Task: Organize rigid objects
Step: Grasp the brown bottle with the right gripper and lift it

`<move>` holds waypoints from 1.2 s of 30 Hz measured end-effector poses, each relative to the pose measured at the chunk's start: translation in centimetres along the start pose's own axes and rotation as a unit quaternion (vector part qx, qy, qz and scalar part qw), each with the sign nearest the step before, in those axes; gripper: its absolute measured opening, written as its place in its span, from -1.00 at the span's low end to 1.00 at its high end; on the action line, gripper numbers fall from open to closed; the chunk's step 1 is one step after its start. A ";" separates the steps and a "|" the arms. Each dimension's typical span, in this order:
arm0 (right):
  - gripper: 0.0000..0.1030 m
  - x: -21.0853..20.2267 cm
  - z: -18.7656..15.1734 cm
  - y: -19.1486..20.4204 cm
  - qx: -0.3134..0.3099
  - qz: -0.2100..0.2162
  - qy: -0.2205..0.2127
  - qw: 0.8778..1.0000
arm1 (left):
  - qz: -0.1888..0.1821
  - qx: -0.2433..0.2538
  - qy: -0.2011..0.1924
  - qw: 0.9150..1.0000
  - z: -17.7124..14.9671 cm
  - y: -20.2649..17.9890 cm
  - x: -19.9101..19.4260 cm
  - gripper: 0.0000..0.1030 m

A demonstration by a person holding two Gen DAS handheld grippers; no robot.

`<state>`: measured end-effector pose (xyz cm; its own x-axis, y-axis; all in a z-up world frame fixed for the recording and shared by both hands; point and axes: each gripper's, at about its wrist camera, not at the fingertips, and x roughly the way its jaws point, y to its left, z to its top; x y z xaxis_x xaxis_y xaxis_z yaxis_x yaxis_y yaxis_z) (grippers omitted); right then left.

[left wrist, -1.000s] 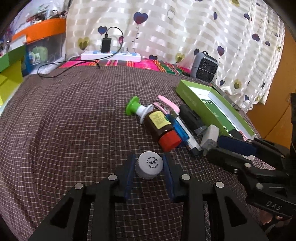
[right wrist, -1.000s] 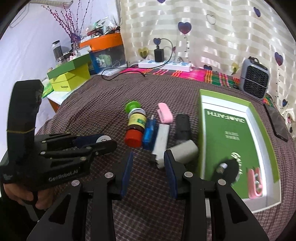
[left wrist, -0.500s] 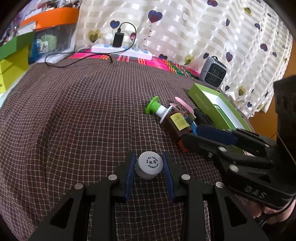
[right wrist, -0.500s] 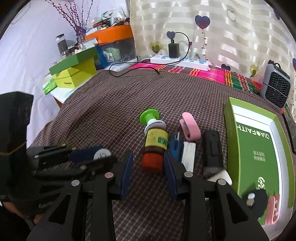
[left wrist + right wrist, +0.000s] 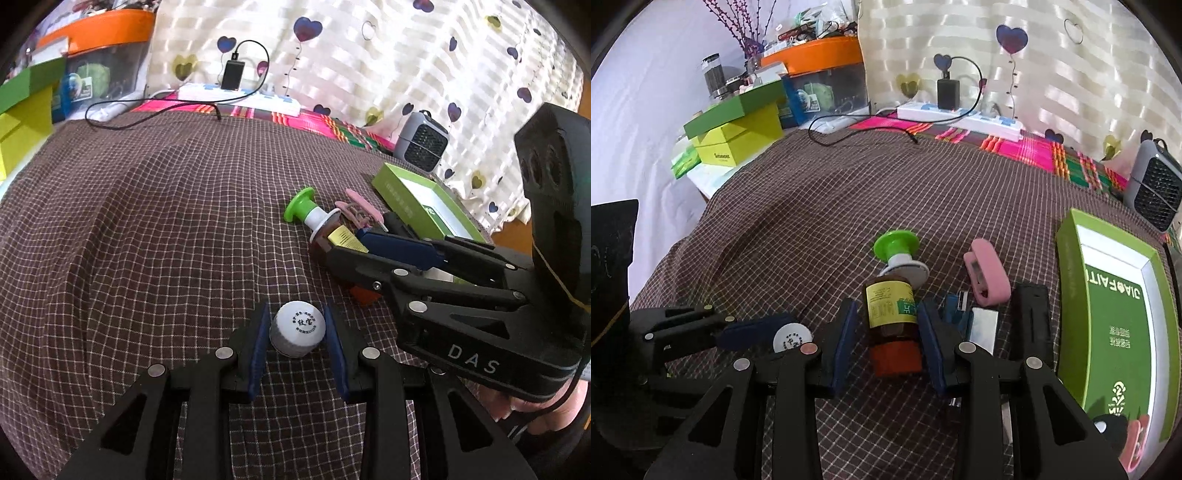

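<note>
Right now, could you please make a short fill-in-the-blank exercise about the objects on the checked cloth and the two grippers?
1. The white round cap sits between the fingers of the ____ gripper.
2. The brown bottle between the right gripper's fingers has a ____ cap.
3. The suction cup beyond that bottle is ____.
4. The pink clip lies to the left of the open ____ box.

Missing words: left; red; green; green

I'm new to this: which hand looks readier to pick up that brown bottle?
Right. The right gripper already straddles the bottle; the left gripper holds a white cap.
</note>
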<state>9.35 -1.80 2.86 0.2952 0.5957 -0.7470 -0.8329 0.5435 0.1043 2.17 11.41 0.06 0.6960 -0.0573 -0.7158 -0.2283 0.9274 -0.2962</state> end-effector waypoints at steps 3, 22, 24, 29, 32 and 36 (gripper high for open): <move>-0.29 0.3 -0.1 -0.3 0.000 -0.003 0.009 1.000 | -0.005 -0.001 -0.002 1.000 -0.2 0.2 -0.3 -0.44; -0.36 -2.9 -2.4 0.1 0.003 0.001 -0.020 1.000 | 0.038 0.021 -0.024 0.999 -0.7 -1.2 -1.7 -0.44; -0.36 -3.6 -2.7 0.2 0.003 0.003 -0.027 1.000 | 0.042 0.025 -0.030 0.998 -0.8 -1.6 -2.1 -0.44; -0.36 -5.5 -3.3 0.3 0.005 0.008 -0.046 0.999 | 0.052 0.036 -0.053 0.997 -0.7 -2.6 -3.5 -0.44; -0.36 -6.6 -3.6 0.2 0.007 0.010 -0.059 0.998 | 0.056 0.044 -0.063 0.995 -0.5 -3.4 -4.1 -0.43; -0.36 -7.9 -4.1 -0.1 0.014 0.010 -0.073 0.997 | 0.060 0.056 -0.073 0.994 -0.5 -4.6 -4.8 -0.43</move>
<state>5.18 -8.94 6.09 0.3449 0.6850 -0.6417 -0.8267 0.5455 0.1379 -0.46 7.26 4.47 0.7611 0.1027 -0.6404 -0.2445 0.9600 -0.1366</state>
